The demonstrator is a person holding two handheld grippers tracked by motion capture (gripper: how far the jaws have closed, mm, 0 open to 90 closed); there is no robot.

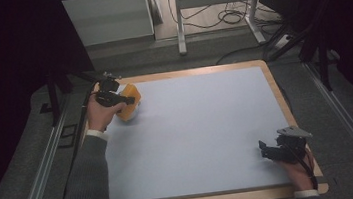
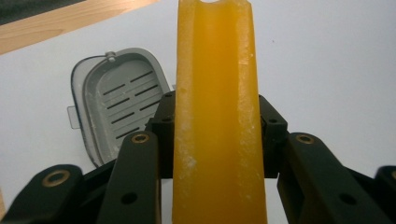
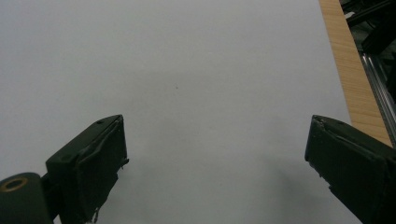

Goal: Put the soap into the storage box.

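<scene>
White tabletop (image 1: 194, 137), left hand-held gripper (image 1: 123, 100) clamping yellow block (image 1: 129, 99) upright

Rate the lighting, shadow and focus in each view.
High view: dim, dark surround, white table evenly lit, slightly soft. Left gripper view: bright; the yellow bar in the left gripper looks close and soft, grey slotted tray sharper. Right gripper view: right gripper open, faint shadow by its dark pads.

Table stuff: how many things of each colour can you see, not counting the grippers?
Orange: 1, the bar clamped in the left gripper
Grey: 1, the slotted tray lying on the table
Total: 2
</scene>
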